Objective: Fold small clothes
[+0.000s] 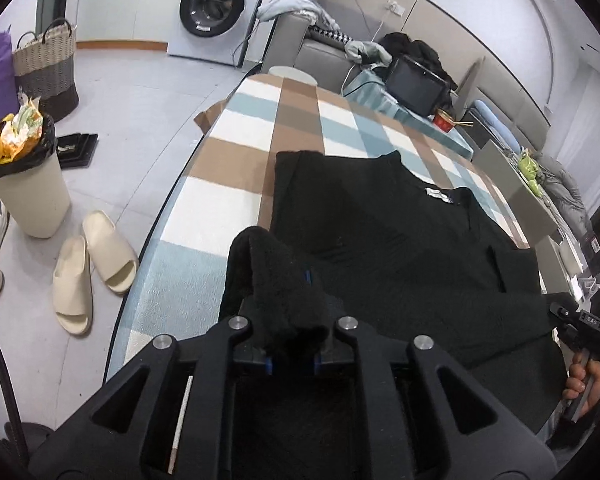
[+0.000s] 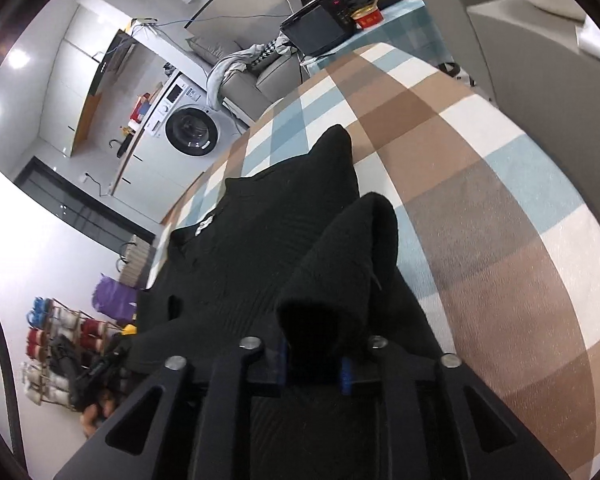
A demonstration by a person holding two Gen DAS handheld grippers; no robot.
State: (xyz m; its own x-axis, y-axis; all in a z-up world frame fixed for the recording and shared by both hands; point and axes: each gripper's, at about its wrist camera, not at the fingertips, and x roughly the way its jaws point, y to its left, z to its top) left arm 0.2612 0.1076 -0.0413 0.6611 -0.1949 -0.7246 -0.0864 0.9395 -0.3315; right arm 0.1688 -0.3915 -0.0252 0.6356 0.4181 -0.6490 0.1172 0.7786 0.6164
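A black knitted garment (image 1: pixel 380 240) lies spread on the checked table cover (image 1: pixel 228 184), a white label at its collar. My left gripper (image 1: pixel 292 344) is shut on a bunched corner of it, which stands up as a hump between the jaws. My right gripper (image 2: pixel 314 360) likewise has a raised fold of the same garment (image 2: pixel 240 264) pinched between its blue pads. In the left wrist view the right gripper (image 1: pixel 580 320) appears at the garment's right edge, held by a hand. The lower part of the garment is hidden under both gripper bodies.
Left of the table, on the floor, stand a full waste bin (image 1: pixel 28 184), cream slippers (image 1: pixel 92 264) and a woven basket (image 1: pixel 46 68). A washing machine (image 1: pixel 216 8) and a grey sofa (image 1: pixel 320 40) are behind. A black screen (image 1: pixel 416 84) and a red bowl (image 1: pixel 444 120) sit at the far end.
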